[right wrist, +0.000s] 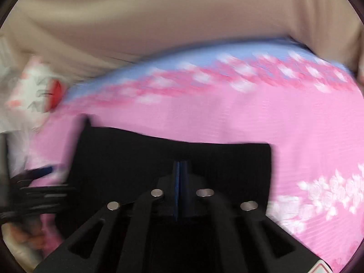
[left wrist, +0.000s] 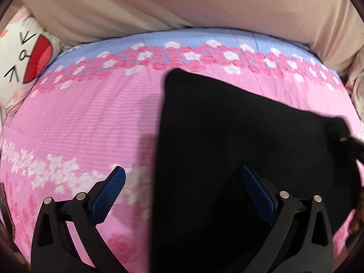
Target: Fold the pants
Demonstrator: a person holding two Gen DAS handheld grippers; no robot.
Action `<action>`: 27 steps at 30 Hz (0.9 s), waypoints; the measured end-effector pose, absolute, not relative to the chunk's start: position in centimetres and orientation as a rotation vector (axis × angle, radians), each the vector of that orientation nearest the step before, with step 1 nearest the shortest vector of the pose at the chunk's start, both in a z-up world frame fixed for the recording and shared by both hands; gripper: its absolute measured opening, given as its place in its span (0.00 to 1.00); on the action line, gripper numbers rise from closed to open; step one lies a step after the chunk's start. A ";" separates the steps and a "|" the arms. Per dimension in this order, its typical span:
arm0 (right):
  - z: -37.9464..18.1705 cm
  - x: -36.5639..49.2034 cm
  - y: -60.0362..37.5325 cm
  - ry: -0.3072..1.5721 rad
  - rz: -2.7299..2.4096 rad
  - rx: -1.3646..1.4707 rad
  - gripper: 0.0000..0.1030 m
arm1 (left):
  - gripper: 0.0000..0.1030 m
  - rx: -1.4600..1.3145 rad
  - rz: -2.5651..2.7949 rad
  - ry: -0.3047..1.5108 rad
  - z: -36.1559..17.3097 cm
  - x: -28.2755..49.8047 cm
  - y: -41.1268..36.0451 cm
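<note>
Black pants point(left wrist: 238, 136) lie folded on a pink flowered bedspread point(left wrist: 91, 118). My left gripper point(left wrist: 183, 170) hovers open over their left edge, one blue pad above the bedspread and the other above the black cloth, nothing between them. From the right edge my right gripper point(left wrist: 347, 140) reaches the pants' right corner, where the cloth rises to its tip. In the blurred right wrist view the right gripper point(right wrist: 179, 165) is shut, blue pads pressed together over the pants point(right wrist: 127, 159). The left gripper point(right wrist: 38, 174) shows there at far left.
A white cushion with a cartoon face point(left wrist: 20, 56) lies at the bed's far left corner. Beige cloth point(left wrist: 182, 6) hangs behind the bed's far edge. A hand point(right wrist: 22, 236) holds the left gripper. Bare bedspread point(right wrist: 307, 136) stretches to the right of the pants.
</note>
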State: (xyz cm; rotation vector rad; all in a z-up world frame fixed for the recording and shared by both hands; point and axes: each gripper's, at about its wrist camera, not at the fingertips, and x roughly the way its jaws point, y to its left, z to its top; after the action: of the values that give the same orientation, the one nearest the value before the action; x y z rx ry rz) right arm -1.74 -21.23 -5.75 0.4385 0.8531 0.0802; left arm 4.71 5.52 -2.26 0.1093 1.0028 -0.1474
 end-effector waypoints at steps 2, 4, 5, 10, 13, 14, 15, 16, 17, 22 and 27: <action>-3.7 -2.3 -19.9 0.799 0.092 0.407 0.07 | 0.95 0.080 -0.125 1.002 -1.6 4.2 7.6; -1.8 -2.0 -16.2 0.782 0.208 0.336 0.12 | 0.95 0.071 -0.086 1.023 -1.8 3.9 9.3; -1.6 -1.2 -14.2 0.798 0.299 0.333 0.12 | 0.95 0.070 -0.074 1.040 -2.2 4.0 9.8; -6.6 7.0 -5.9 0.951 0.421 0.150 0.00 | 0.96 0.054 -0.067 1.063 -4.0 4.2 10.1; -6.2 10.0 -6.6 0.943 0.339 0.244 0.00 | 0.96 0.086 -0.067 1.048 -4.0 4.2 9.8; -5.3 9.8 -6.3 0.915 0.355 0.252 0.03 | 0.96 0.089 -0.068 1.050 -4.1 4.2 9.8; -4.1 9.3 -5.2 0.884 0.402 0.234 0.11 | 0.96 0.090 -0.068 1.051 -4.1 4.3 9.8; -3.6 8.6 -4.3 0.882 0.436 0.204 0.11 | 0.96 0.087 -0.070 1.054 -4.2 4.4 9.9; -3.4 8.4 -3.2 0.888 0.470 0.175 0.11 | 0.96 0.084 -0.072 1.056 -4.3 4.4 9.9; -6.7 12.1 -1.2 0.967 0.458 0.121 0.00 | 0.96 0.095 -0.063 1.050 -4.3 4.6 9.8; -3.5 9.5 -4.4 0.850 0.408 0.233 0.11 | 0.96 0.100 -0.065 1.052 -4.3 4.6 9.9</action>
State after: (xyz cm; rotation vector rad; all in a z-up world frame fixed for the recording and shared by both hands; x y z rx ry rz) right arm 9.51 -4.40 -3.54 0.2332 0.8503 0.4082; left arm 4.61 9.93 -4.30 0.0998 1.0524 -0.0647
